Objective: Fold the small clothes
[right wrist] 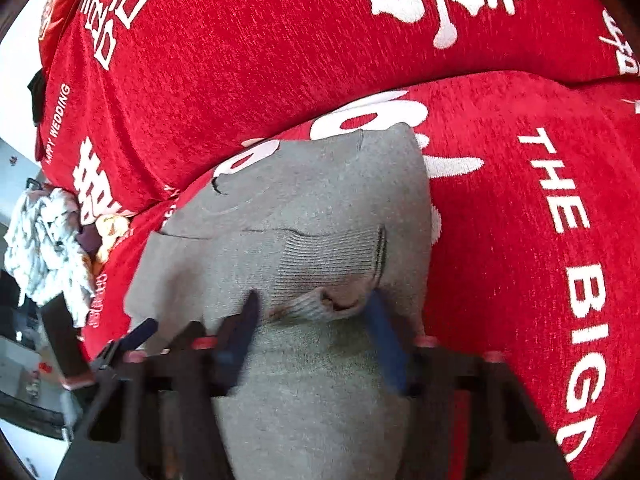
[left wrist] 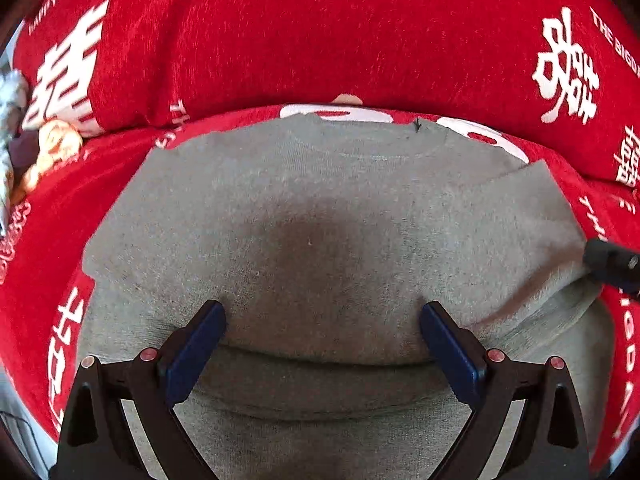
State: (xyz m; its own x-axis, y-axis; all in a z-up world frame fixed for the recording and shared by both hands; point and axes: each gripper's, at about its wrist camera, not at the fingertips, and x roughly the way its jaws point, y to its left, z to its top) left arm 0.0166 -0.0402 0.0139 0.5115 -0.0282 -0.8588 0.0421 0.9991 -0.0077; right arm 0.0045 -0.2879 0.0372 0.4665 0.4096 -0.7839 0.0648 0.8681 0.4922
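A grey sweater [left wrist: 320,208] lies flat on a red cover with white lettering [left wrist: 120,184], neckline at the far side. My left gripper [left wrist: 322,312] is open wide just above the sweater's body, with nothing between its blue pads. At the right edge of that view, a dark finger of the right gripper [left wrist: 608,260] sits by the folded-in sleeve. In the right wrist view the sleeve's ribbed cuff [right wrist: 332,264] lies across the sweater [right wrist: 304,400]. My right gripper [right wrist: 314,304] has its blurred pads pressed on the cuff's puckered edge. A left gripper finger [right wrist: 138,334] shows at lower left.
The red cover rises into a padded back [left wrist: 320,32] behind the sweater. A crumpled white patterned cloth [right wrist: 44,248] and something orange-yellow [left wrist: 52,140] lie at the left end. Dark furniture and floor [right wrist: 36,360] show past the left edge.
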